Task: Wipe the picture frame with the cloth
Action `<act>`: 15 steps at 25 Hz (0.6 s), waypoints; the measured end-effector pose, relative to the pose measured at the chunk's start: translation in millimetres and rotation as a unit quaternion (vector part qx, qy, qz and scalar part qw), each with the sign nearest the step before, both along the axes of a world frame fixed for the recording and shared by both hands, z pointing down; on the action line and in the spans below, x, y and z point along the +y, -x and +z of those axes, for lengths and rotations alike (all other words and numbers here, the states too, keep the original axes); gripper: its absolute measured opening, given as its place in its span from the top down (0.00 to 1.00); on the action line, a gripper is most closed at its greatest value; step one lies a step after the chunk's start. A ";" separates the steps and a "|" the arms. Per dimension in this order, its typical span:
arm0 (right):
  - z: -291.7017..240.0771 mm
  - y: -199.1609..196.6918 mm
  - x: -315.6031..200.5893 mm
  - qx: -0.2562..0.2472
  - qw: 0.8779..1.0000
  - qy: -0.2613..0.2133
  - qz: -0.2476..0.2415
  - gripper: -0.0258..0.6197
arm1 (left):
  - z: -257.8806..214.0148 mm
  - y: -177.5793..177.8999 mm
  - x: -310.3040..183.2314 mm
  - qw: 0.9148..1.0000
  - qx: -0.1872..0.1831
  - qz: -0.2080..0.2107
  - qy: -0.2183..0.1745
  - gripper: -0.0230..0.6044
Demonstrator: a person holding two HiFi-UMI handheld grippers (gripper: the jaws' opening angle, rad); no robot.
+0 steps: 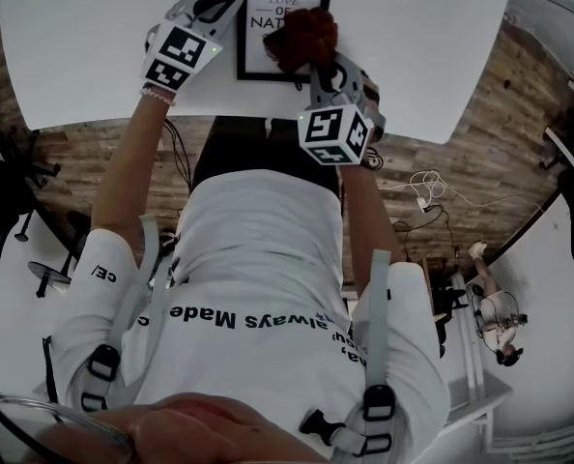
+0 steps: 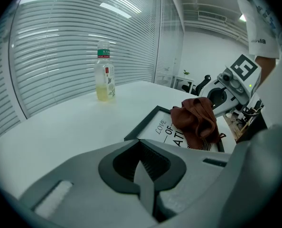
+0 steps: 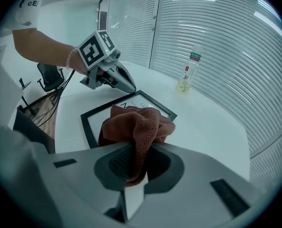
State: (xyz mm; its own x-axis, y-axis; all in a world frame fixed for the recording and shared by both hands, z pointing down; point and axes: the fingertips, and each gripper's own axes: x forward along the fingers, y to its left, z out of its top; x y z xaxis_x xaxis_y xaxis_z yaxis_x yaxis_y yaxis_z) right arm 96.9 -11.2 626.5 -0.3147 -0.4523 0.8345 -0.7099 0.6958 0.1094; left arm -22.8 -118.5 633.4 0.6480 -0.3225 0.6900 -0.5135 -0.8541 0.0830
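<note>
Picture frame point(image 1: 258, 58): thin black border, white face, dark print lettering. Lies flat on white table point(image 1: 94, 46), top centre of head view, long side running up-down.

Cloth point(image 1: 301, 39): rust-brown terry, bunched into loose lump. Sits on frame's face, right half in head view, covering part of lettering. Near fold pinched between jaws of right gripper point(image 3: 134, 158); rest bulges forward over frame.

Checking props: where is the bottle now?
Left gripper view: the bottle stands upright on the white table, left of the picture frame, by the blinds.
</note>
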 end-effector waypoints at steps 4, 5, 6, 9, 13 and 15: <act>-11.0 10.7 -1.7 -0.016 1.000 -0.008 0.001 0.94 | 1.4 1.5 0.8 1.000 -0.002 -0.001 0.000 0.96; -22.0 19.1 -2.8 -0.028 0.999 -0.018 -0.001 0.94 | 2.1 1.8 1.4 1.000 -0.002 -0.001 0.001 0.96; -35.9 30.1 -3.5 -0.042 0.999 -0.030 -0.005 0.94 | 2.4 1.7 1.8 1.000 -0.002 0.000 0.001 0.96; -75.1 76.9 0.5 -0.090 0.994 -0.056 -0.037 0.94 | 0.8 2.1 1.3 1.000 -0.003 0.001 0.000 0.96; -59.5 133.4 23.3 -0.099 0.990 -0.031 -0.099 0.94 | -0.5 3.1 -0.2 1.000 -0.003 0.000 0.000 0.96; -27.7 145.1 32.9 -0.077 0.990 -0.005 -0.115 0.94 | -1.4 3.2 -0.7 1.000 -0.003 0.000 0.000 0.96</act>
State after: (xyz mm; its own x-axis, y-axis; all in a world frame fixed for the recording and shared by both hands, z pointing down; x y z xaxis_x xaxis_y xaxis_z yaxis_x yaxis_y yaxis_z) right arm -48.2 21.7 598.8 -0.5335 -0.3619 0.7645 -0.5416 0.8404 0.0199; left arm -26.0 -119.2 632.0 0.6433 -0.3220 0.6946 -0.5138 -0.8542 0.0798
